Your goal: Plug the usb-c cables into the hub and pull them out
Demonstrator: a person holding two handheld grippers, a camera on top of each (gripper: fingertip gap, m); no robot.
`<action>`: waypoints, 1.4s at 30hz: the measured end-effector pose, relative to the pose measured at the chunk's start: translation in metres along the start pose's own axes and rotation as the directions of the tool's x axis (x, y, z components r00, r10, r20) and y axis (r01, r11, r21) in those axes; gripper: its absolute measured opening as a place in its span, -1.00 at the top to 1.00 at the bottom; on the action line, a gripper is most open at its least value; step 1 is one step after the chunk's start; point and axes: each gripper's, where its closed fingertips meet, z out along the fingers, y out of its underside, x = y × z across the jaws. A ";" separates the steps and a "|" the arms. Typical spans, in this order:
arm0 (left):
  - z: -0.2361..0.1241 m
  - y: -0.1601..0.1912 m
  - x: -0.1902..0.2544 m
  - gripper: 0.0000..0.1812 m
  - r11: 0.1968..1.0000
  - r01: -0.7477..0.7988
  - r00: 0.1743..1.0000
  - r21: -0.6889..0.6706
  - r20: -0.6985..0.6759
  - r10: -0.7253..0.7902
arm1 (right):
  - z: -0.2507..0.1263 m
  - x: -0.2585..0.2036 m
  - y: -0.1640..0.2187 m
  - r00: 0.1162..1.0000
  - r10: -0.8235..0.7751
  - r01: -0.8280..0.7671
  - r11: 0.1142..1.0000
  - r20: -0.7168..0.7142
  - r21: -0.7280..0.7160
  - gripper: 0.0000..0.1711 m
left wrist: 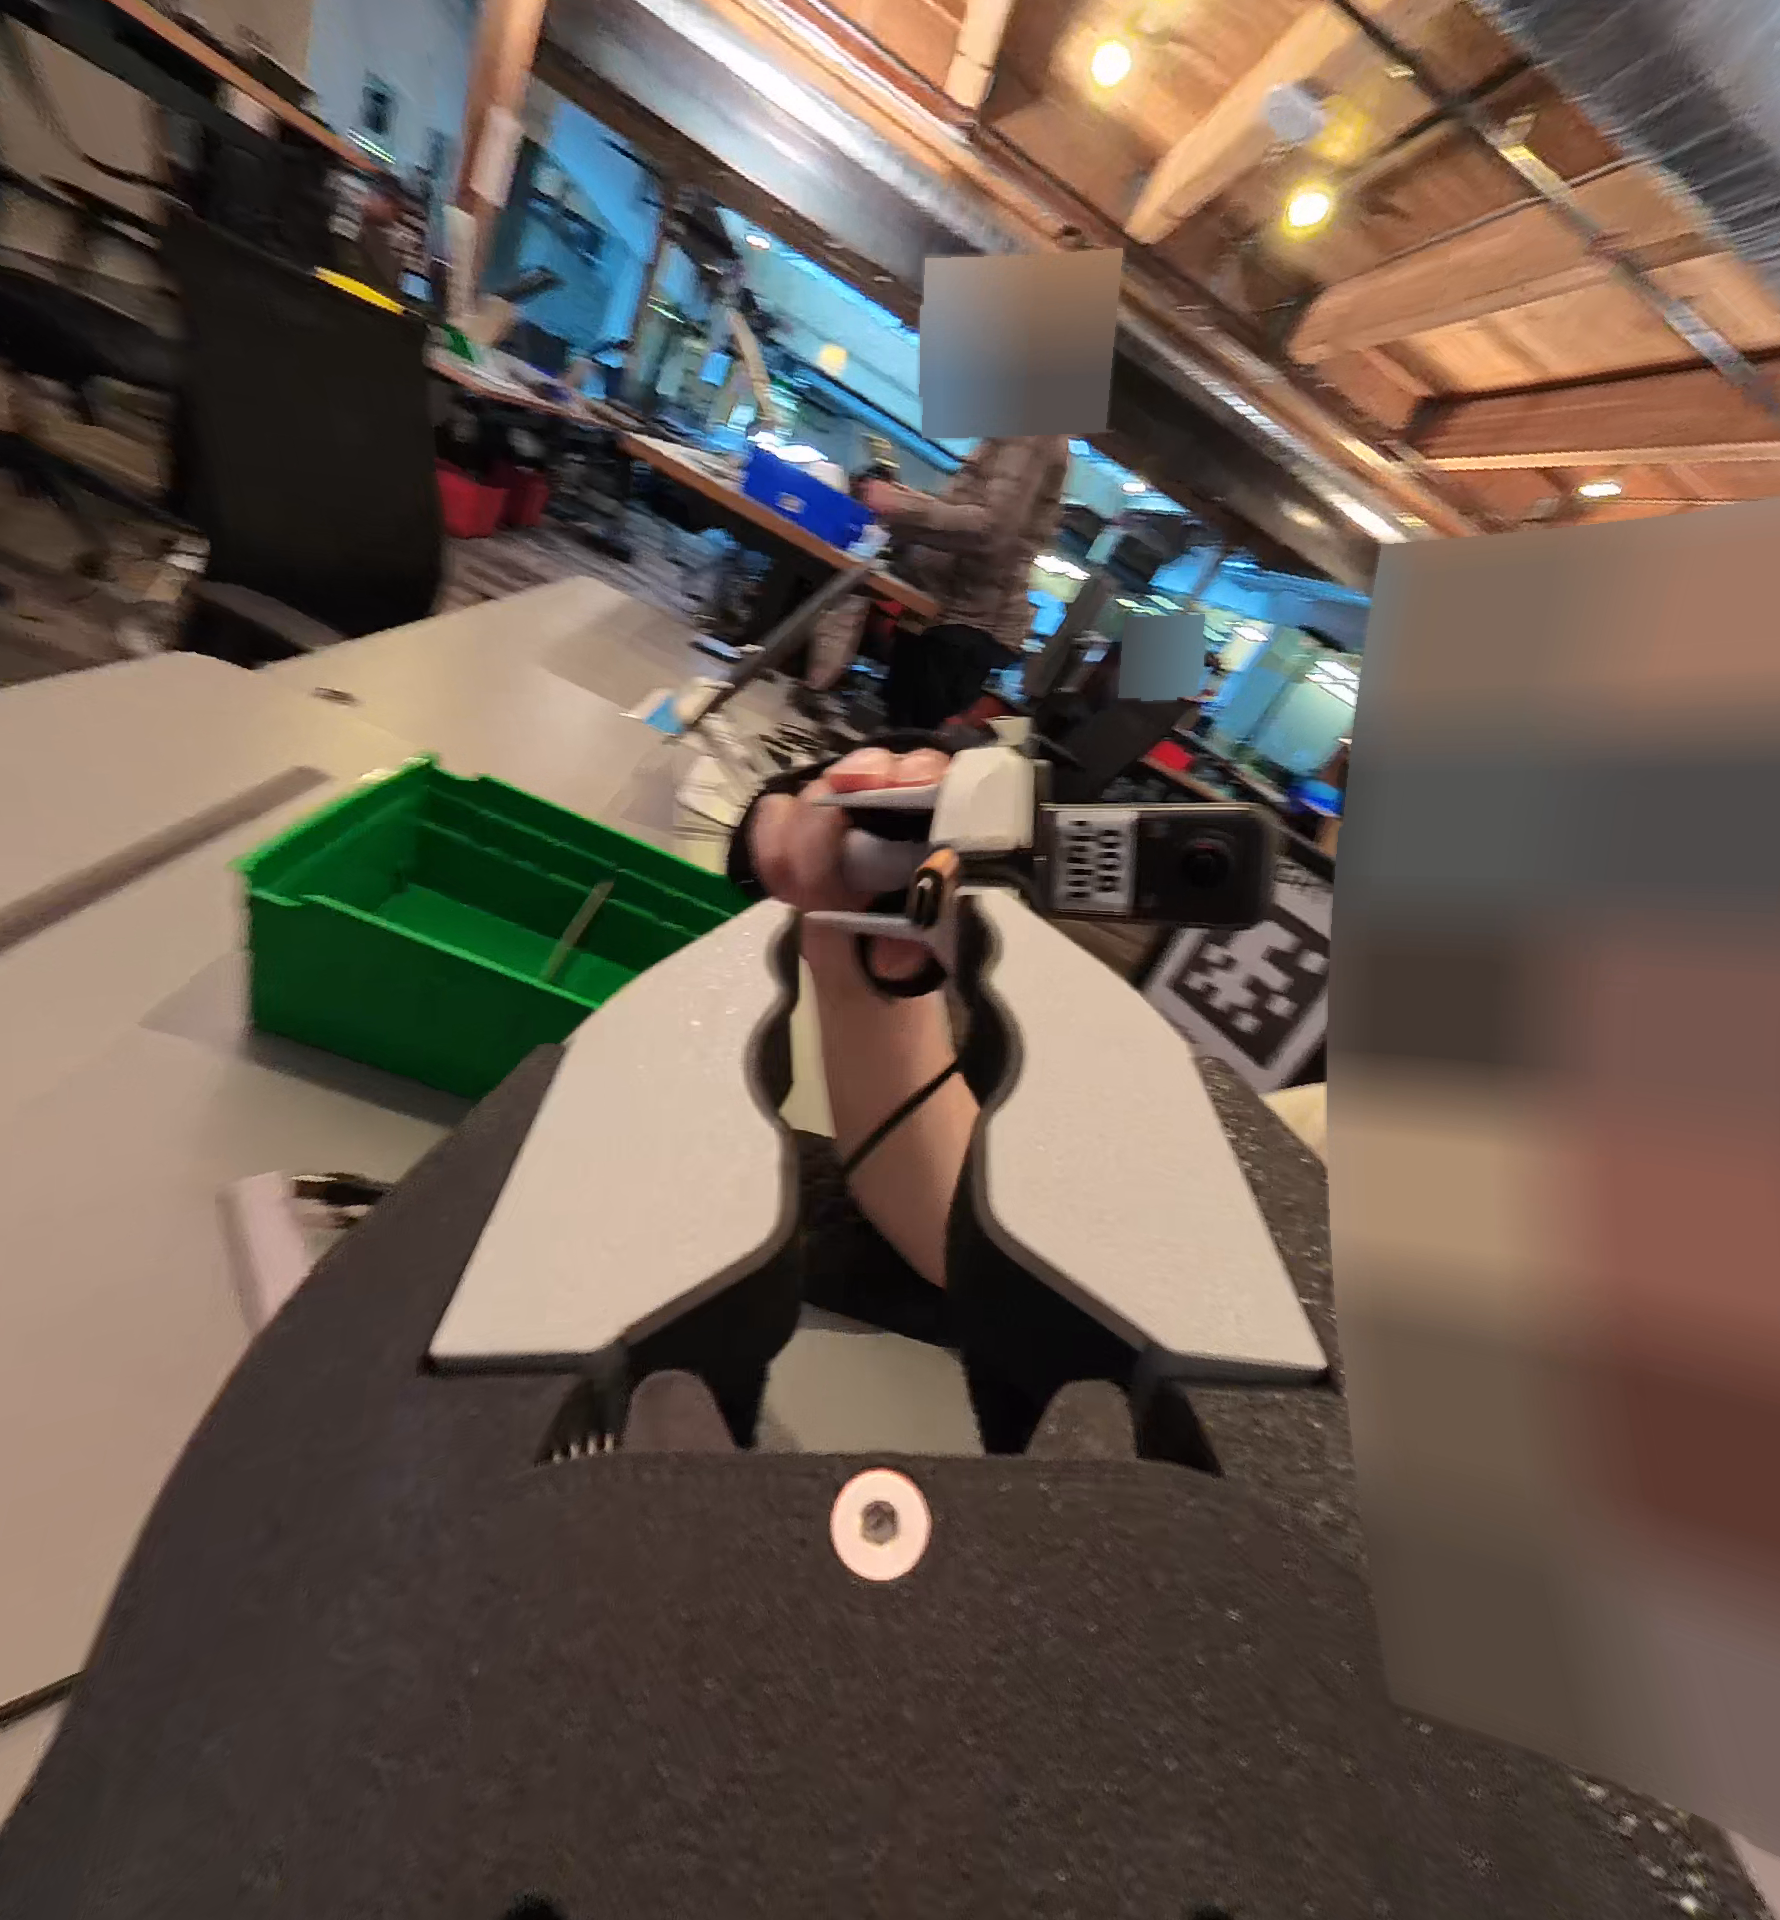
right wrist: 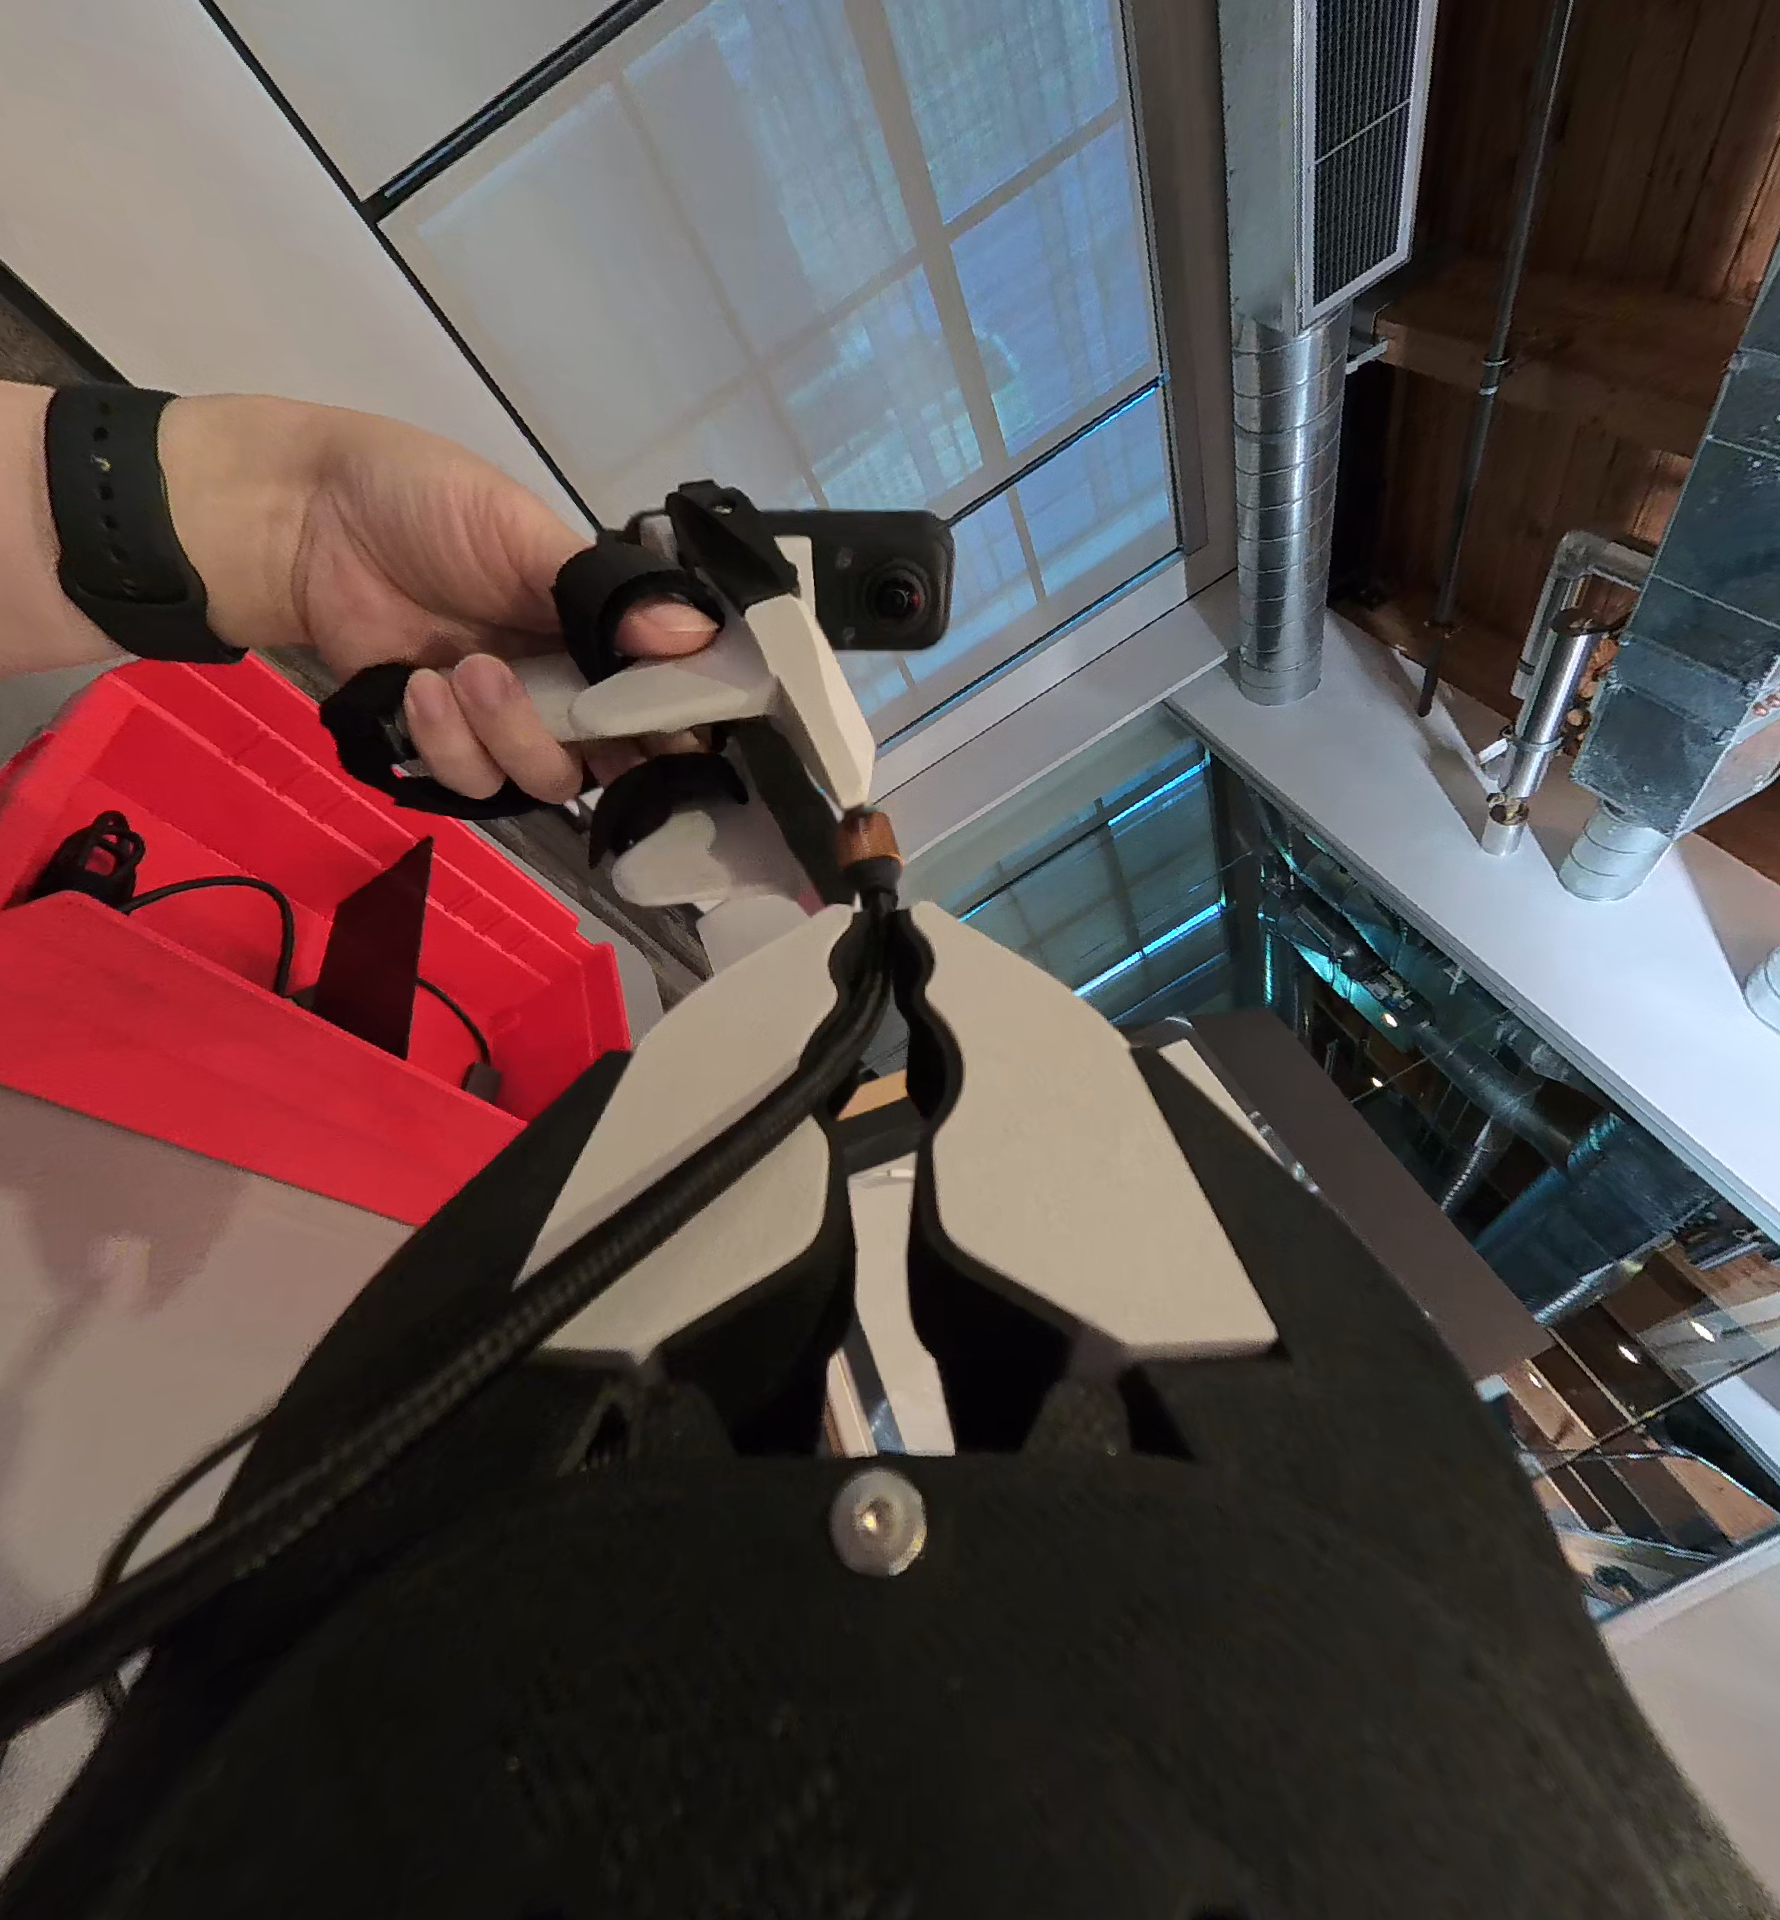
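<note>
My right gripper is clamped at its fingertips on a black braided usb-c cable, which runs back over the left finger and off the lower left edge of my right wrist view. The cable's plug end, with a copper-coloured collar, pokes out past the tips and meets the nose of my left gripper, held opposite in my left hand. A black band sits on that wrist. In the left wrist view, my left gripper has its fingers narrowly apart, a slim gap between the tips, and a small dark plug with an orange rim sits in line with that gap; I cannot tell whether the tips touch it. My right hand holds the other gripper just beyond. On the grey worktop stand a green bin and a red bin holding a thin black cable. I cannot make out the hub.
</note>
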 end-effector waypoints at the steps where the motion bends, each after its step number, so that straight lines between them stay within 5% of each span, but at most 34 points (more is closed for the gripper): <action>1: -0.005 -0.002 -0.003 0.67 1.000 -0.013 0.999 0.006 0.033 0.013 | -0.002 0.003 0.001 1.000 -0.009 0.008 1.000 -0.009 -0.010 0.95; 7: -0.014 0.008 -0.030 0.56 0.986 -0.138 0.945 -0.097 0.284 0.160 | -0.033 0.035 0.001 0.993 -0.064 0.057 0.996 -0.098 -0.067 0.95; 12: 0.005 0.036 -0.039 0.46 0.962 -0.112 0.936 -0.249 0.297 0.186 | -0.060 0.059 -0.004 0.977 -0.109 0.090 0.990 -0.186 -0.109 0.95; 22: 0.053 0.145 -0.156 0.51 0.790 0.081 0.798 -0.608 0.515 0.314 | -0.115 0.097 -0.023 0.937 -0.087 0.064 0.995 -0.339 -0.079 0.95; 34: 0.049 0.238 -0.235 0.40 0.573 0.199 0.697 -0.795 0.526 0.488 | -0.145 0.114 -0.023 0.917 -0.012 0.008 1.000 -0.399 -0.012 0.95; 39: 0.056 0.239 -0.236 0.39 0.615 0.231 0.723 -0.754 0.556 0.410 | -0.148 0.115 -0.023 0.916 -0.004 0.002 1.000 -0.402 -0.004 0.95; 42: 0.055 0.238 -0.239 0.56 0.614 0.186 0.717 -0.767 0.533 0.449 | -0.146 0.115 -0.022 0.917 -0.004 0.002 1.000 -0.399 -0.004 0.95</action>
